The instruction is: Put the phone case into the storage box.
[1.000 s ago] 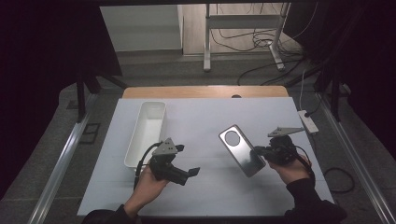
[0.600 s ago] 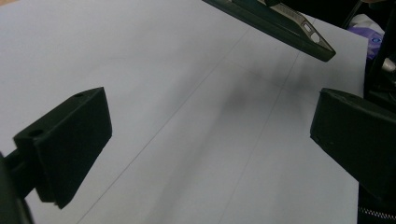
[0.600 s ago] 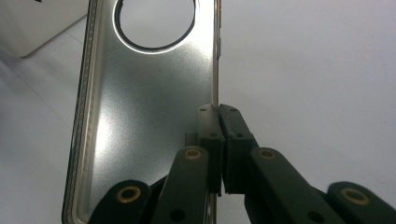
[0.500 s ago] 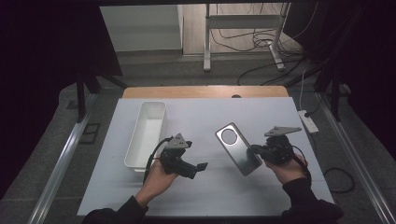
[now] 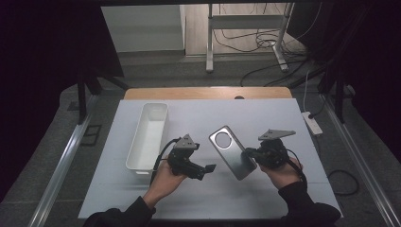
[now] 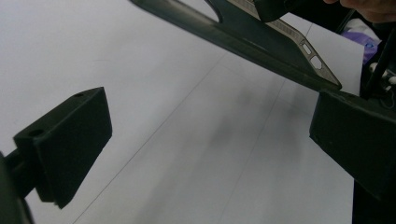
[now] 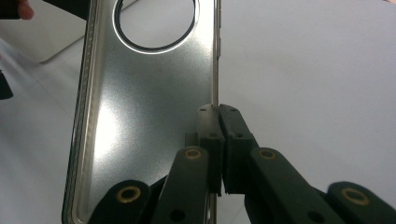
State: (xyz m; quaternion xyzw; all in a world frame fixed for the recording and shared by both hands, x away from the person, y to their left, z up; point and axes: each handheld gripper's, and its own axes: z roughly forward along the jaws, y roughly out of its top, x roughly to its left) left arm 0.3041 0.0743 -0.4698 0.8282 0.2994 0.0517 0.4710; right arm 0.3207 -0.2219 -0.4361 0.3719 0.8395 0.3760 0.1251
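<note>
moved: phone case [image 5: 233, 152] leftward | right tool [image 7: 218, 116] clamps its edge | left tool [image 5: 208, 169] apart

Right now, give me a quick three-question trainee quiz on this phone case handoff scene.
1. True or false: the right claw is shut on the phone case edge.
2. The left claw is: A) open with nothing in it, B) shut on the case, C) inside the white tray.
3. What shape is the cutout near the case's far end?

Key: 1 true; 2 A; 3 a round hole.
</note>
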